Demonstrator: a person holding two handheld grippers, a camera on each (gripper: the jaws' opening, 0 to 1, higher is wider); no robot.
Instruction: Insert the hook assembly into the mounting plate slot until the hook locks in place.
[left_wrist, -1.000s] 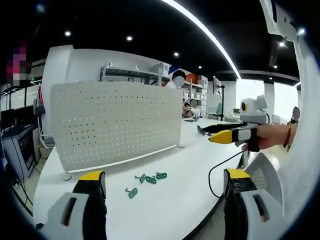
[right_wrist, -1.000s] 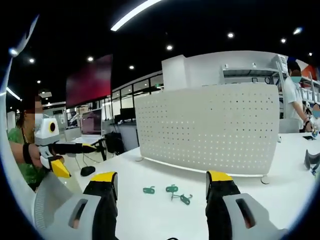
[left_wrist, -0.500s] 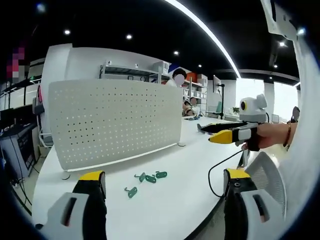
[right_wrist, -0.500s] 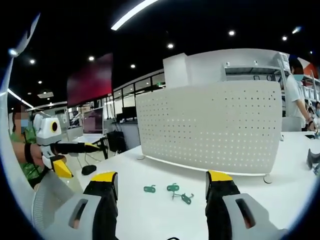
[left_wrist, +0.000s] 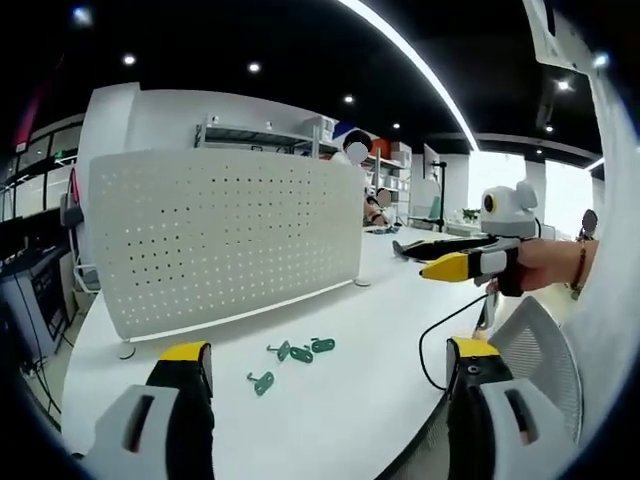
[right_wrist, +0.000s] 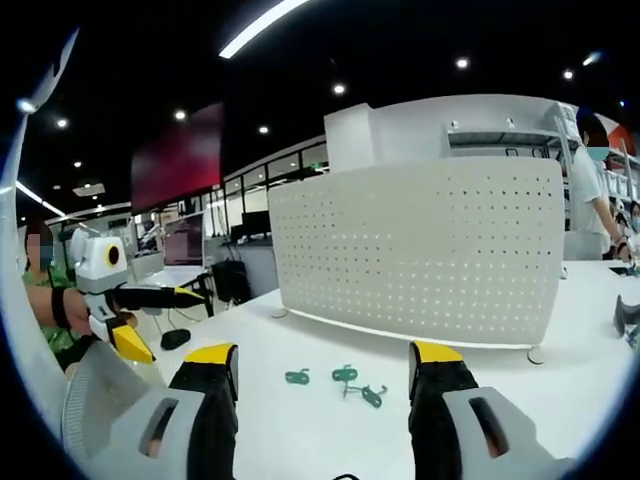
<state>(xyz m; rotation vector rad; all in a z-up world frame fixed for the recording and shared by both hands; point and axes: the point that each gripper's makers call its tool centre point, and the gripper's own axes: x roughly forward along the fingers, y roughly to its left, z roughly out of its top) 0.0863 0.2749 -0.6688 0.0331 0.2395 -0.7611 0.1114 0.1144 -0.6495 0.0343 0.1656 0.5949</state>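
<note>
Across the far side of the white table (left_wrist: 330, 420) stands the perforated mounting plate (left_wrist: 220, 240), upright on small round feet and close to the back edge; in the right gripper view the same mounting plate (right_wrist: 425, 255) spans most of the middle. Against the picture a second ago it sits a little larger and lower in the left gripper view, a shift of the whole scene that belongs to the camera; the things on the table lie as they did.

Behind the plate the room is an office with a black ceiling, small spot lamps and a long light strip, shelving, monitors and a person (right_wrist: 588, 190) standing at the right end.

Nearer the front edge, the left gripper (left_wrist: 325, 365) has its yellow-tipped jaws spread wide apart with nothing between them. The right gripper (right_wrist: 322, 365) is likewise spread and empty. Each also comes into the other's view, held in a hand out past the table's side edge.

A black cable (left_wrist: 440, 335) loops off the table's right edge.

Smallest are the green hooks (left_wrist: 295, 356), a loose cluster lying flat mid-table, well apart from the plate; the right gripper view shows these hooks (right_wrist: 345, 380) between its jaws' tips but beyond them, untouched.
</note>
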